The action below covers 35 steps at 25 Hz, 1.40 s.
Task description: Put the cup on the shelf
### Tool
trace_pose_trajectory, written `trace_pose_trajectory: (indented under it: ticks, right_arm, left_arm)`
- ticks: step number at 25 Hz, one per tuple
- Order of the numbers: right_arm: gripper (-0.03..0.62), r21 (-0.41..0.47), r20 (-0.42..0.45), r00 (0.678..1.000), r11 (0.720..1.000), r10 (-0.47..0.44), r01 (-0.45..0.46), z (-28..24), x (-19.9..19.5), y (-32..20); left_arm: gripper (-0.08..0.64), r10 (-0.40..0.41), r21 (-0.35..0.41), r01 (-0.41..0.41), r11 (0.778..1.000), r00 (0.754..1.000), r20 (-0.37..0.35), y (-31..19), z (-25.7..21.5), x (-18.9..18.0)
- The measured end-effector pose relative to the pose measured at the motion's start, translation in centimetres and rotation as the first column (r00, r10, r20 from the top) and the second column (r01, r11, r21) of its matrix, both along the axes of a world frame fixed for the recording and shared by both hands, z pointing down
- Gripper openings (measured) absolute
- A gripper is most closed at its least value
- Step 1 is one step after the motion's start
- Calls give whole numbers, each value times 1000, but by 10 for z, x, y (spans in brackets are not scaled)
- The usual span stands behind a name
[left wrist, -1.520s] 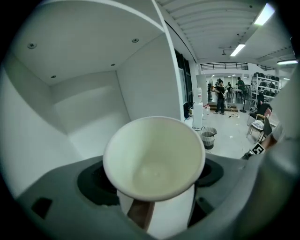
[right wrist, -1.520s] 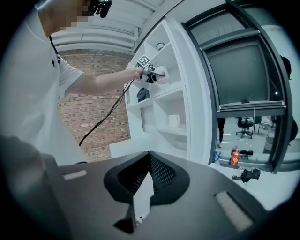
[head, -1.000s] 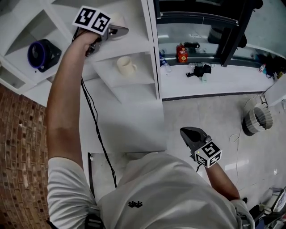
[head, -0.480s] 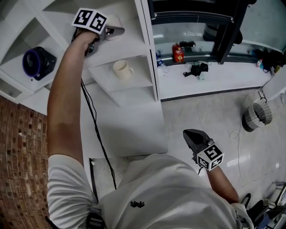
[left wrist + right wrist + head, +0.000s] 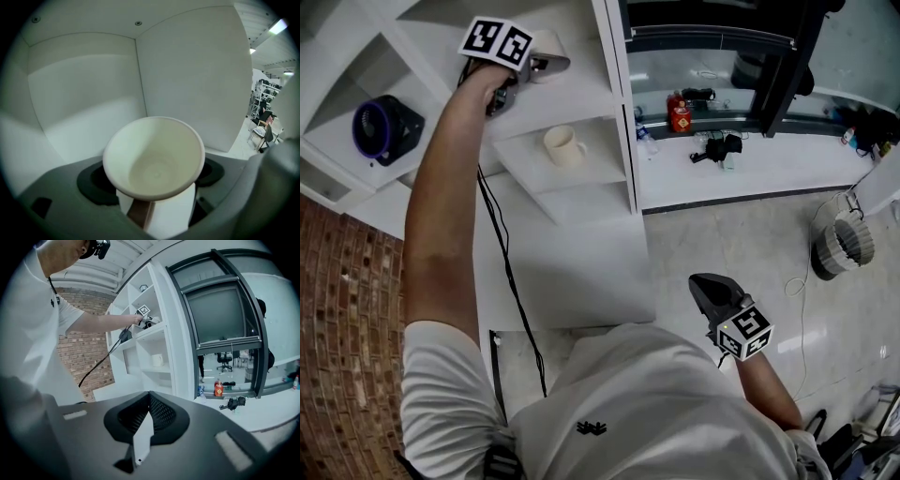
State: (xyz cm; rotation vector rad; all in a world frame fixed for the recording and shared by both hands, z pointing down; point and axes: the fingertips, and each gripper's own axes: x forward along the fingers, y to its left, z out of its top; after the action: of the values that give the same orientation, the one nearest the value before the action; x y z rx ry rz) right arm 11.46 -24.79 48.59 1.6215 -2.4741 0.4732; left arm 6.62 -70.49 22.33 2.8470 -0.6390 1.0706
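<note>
A white cup [image 5: 154,159] sits between the jaws of my left gripper [image 5: 153,190], which is shut on it; its open mouth faces the camera. The gripper [image 5: 546,64] is raised into an upper compartment of the white shelf [image 5: 581,94], with the cup [image 5: 547,41] just past its tip. White shelf walls [image 5: 187,70] surround the cup on all sides. Whether the cup touches the shelf board cannot be told. My right gripper [image 5: 705,286] hangs low by the person's side, shut and holding nothing [image 5: 145,423].
A cream mug [image 5: 563,146] stands in the compartment below the held cup. A dark round fan [image 5: 380,122] sits in a left compartment. A black cable [image 5: 502,262] runs down from the left gripper. A red bottle [image 5: 681,116] and dark items lie on the ledge to the right.
The left gripper stays in the upper compartment with the cup in it. The right gripper has sunk slightly. The head view has shifted a little.
</note>
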Motion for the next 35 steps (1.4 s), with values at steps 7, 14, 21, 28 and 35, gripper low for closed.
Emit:
trace_pose_trajectory:
  ticks: [7, 14, 21, 28, 35]
  right_arm:
    - [13, -3, 0, 1000, 1000, -10, 10, 0, 1, 5]
    - [13, -1, 0, 1000, 1000, -27, 27, 0, 5, 12]
    - [13, 5, -6, 998, 998, -58, 58, -2, 7, 23]
    - [13, 9, -12, 995, 995, -97, 97, -3, 16, 35]
    - [14, 10, -17, 990, 990, -140, 140, -1, 22, 52]
  left_arm:
    - [469, -21, 38, 23, 999, 998, -52, 1, -5, -1]
    - [482, -49, 85, 56, 995, 995, -88, 8, -18, -8]
    - [482, -94, 129, 106, 986, 991, -97, 23, -24, -27]
    - [473, -137, 146, 153, 977, 984, -116, 40, -27, -41]
    - [421, -202, 198, 230, 953, 967, -153, 62, -33, -60]
